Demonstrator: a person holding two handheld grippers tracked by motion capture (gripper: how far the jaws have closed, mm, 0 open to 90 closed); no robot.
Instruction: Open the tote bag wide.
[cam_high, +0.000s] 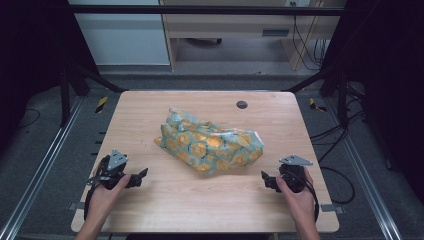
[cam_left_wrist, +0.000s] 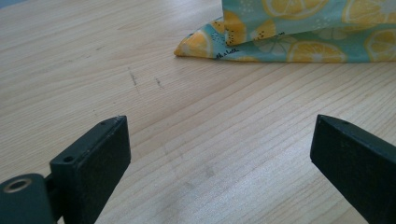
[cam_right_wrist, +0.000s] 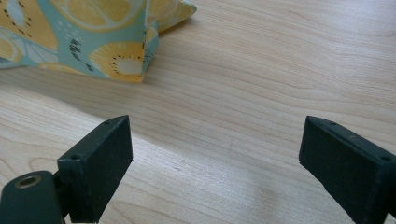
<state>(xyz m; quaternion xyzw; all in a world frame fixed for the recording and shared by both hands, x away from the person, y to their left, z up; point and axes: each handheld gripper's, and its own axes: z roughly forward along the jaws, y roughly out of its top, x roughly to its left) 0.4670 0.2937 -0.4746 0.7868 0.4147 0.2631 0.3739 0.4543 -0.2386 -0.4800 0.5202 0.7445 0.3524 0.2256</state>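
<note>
Teal cloth (cam_high: 210, 142) printed with yellow lemon slices lies crumpled in a loose heap at the middle of the pale wooden table (cam_high: 200, 205), its folds puffed and its corners poking out; the left gripper (cam_high: 141, 174) and right gripper (cam_high: 265, 177) rest low near the front edge, one to each side, both well apart from the heap; each has its jaws spread wide and empty. I judge this the approach step; next each should reach for a near corner, since soft fabric gives only at edges.
</note>
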